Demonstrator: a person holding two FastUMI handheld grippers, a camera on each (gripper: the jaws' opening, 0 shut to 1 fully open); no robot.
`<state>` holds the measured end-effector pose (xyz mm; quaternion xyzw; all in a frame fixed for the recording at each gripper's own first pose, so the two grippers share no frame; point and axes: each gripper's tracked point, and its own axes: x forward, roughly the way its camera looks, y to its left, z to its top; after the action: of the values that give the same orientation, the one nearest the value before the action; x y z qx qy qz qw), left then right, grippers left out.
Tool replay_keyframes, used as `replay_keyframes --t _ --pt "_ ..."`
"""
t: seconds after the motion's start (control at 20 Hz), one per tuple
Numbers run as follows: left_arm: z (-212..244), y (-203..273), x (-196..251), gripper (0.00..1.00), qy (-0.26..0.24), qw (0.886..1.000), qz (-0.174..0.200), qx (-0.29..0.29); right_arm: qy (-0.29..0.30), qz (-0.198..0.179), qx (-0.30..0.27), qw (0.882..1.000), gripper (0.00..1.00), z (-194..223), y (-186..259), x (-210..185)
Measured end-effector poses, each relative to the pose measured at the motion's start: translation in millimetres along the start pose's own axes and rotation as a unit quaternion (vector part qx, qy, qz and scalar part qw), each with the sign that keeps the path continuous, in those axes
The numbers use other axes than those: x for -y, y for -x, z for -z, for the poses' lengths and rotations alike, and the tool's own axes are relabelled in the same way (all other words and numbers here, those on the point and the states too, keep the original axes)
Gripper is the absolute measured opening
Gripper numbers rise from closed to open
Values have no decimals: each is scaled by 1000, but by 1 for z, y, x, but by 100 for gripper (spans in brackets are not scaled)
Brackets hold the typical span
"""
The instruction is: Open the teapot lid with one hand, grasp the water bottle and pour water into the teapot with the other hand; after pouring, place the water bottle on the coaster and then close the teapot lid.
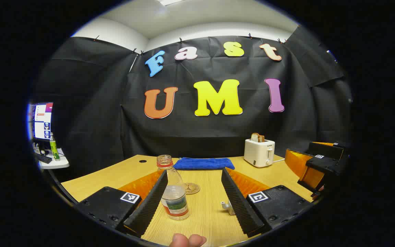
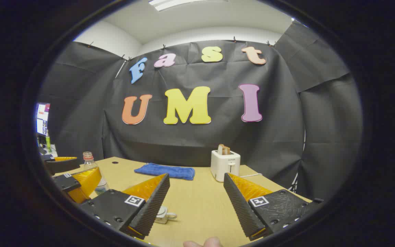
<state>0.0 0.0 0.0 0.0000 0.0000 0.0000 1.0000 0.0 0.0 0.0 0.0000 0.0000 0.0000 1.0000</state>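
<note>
1. Left gripper [image 1: 194,202]: jaws wide, holding nothing; the water bottle [image 1: 174,195] stands upright between them, just beside the left finger.
2. Coaster [image 1: 191,188] lies beyond the bottle.
3. Right gripper [image 2: 195,202]: jaws wide, empty; the teapot [image 2: 163,214] peeks out beside its left finger.

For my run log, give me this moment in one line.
left gripper open by bottle | right gripper open near teapot | coaster bare

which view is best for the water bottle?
Left gripper view. The bottle stands upright on the table between the open fingers of the left gripper, cap off, water level and label visible; the left finger hides only its edge. In the right gripper view the bottle is small at the far left, its lower half behind the left gripper.
</note>
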Motion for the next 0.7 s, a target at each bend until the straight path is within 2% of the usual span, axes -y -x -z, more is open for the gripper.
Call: replay_keyframes --t 0.7 --pt "0 -2 -9 99 2 1000 -12 -1 -4 -17 -17 1000 97 12 -4 -15"
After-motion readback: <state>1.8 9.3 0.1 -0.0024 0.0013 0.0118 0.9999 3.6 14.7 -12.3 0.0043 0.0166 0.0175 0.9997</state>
